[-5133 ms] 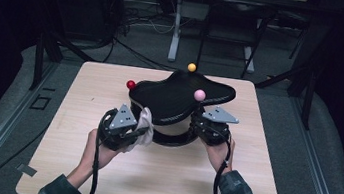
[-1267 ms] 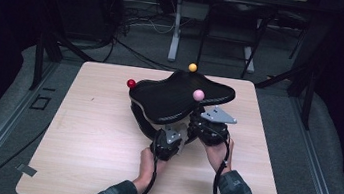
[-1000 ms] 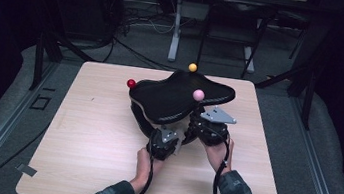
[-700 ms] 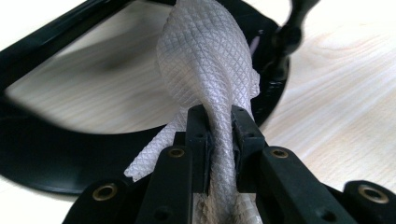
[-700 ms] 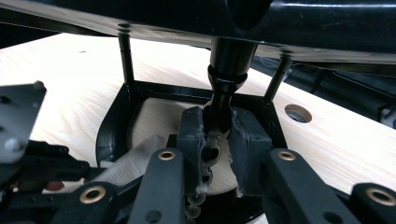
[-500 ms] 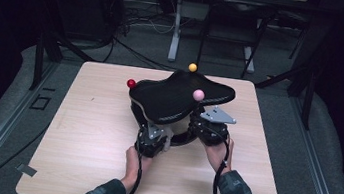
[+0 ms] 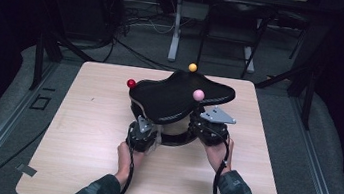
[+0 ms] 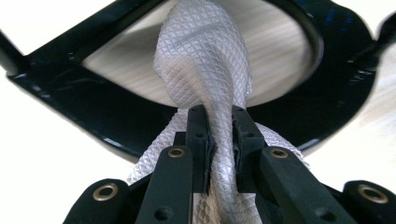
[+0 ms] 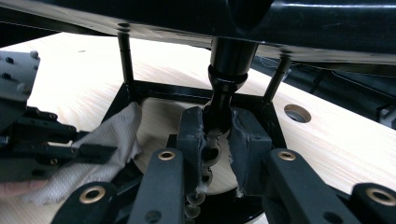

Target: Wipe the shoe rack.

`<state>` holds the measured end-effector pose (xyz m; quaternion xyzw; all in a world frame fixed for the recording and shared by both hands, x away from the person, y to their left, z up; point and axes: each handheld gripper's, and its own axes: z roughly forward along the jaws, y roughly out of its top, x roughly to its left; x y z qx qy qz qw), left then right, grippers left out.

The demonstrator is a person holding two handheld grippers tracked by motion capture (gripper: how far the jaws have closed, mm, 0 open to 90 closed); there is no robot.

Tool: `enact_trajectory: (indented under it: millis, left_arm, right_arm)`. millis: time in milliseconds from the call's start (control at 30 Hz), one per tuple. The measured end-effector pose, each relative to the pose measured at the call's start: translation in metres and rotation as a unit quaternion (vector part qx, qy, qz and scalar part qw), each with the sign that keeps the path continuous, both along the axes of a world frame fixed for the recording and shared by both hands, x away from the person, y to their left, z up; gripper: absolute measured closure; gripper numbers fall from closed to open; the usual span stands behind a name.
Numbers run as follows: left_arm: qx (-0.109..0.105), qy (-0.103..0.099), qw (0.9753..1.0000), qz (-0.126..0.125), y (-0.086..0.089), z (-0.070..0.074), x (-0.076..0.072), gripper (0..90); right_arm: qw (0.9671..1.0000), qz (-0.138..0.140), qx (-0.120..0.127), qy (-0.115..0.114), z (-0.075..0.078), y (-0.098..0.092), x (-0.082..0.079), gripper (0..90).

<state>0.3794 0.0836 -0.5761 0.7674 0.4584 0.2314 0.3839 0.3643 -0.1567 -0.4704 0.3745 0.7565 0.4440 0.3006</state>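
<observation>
Left gripper [image 8: 219, 140] clamped on white textured cloth [image 8: 205, 70], draped over black base frame [image 8: 70, 102]. Right gripper [image 9: 218, 140] clamped on black centre post [image 9: 224, 88].

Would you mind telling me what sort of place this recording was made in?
Probably a lab or recording studio: a lone wooden table on grey carpet, dark surroundings, and loose cables around desk legs behind.

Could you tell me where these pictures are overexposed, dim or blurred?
Left gripper view: the table around the black base ring burns out to white, while the white cloth stays sharp. Right gripper view: the central post is crisp, the jaws near the lens soft. High view: the table is lit, the surroundings dark.
</observation>
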Motion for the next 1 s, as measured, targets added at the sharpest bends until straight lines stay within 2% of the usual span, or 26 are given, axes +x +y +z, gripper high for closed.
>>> enact_trajectory:
  millis: [267,333,533,700,1000]
  left_arm:
    - [0.006,-0.007,0.9998,0.02,0.013,-0.001,0.008,79.9]
    - [0.018,-0.008,0.9996,0.019,0.015,0.0,0.01,80.0]
    - [0.01,-0.005,0.9989,0.045,0.028,0.0,0.021,80.0]
    - [0.011,-0.01,0.9984,0.055,0.034,-0.002,0.026,80.1]
    - [0.002,-0.002,0.9971,0.076,0.045,-0.001,0.041,80.3]
  right_arm:
    - [1.0,0.0,0.001,0.0,0.0,0.0,0.0,74.7]
    - [1.0,0.0,0.0,0.0,0.0,0.0,0.0,74.7]
    - [1.0,0.0,0.0,-0.001,0.0,0.0,0.0,74.7]
    - [1.0,0.0,0.0,-0.001,0.0,0.0,0.0,74.7]
    - [1.0,0.0,-0.001,-0.001,0.0,0.0,0.0,74.6]
